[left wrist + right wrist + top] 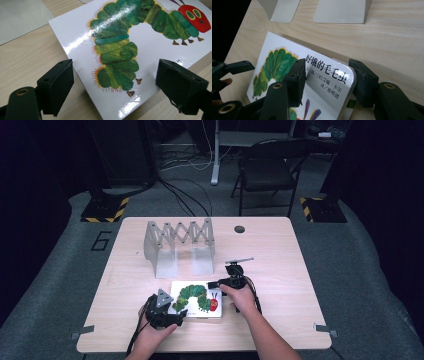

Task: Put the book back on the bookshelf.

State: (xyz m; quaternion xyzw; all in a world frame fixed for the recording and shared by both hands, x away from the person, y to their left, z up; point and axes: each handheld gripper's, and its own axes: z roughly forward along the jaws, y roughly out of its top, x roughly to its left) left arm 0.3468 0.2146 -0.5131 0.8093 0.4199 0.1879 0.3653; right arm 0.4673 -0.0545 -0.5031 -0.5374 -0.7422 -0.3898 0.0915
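A white picture book with a green caterpillar on its cover lies flat near the table's front edge. My left gripper is at the book's near left corner. In the left gripper view my left gripper is open, its jaws standing wide to either side of the book without touching it. My right gripper is at the far right corner. In the right gripper view my right gripper has that corner of the book between its jaws, one above the cover and one at its edge, with a gap between them.
A grey accordion book rack stands behind the book, its feet close to the book's far edge. The wooden table has a round cable hole at the back. A folding chair stands beyond the table.
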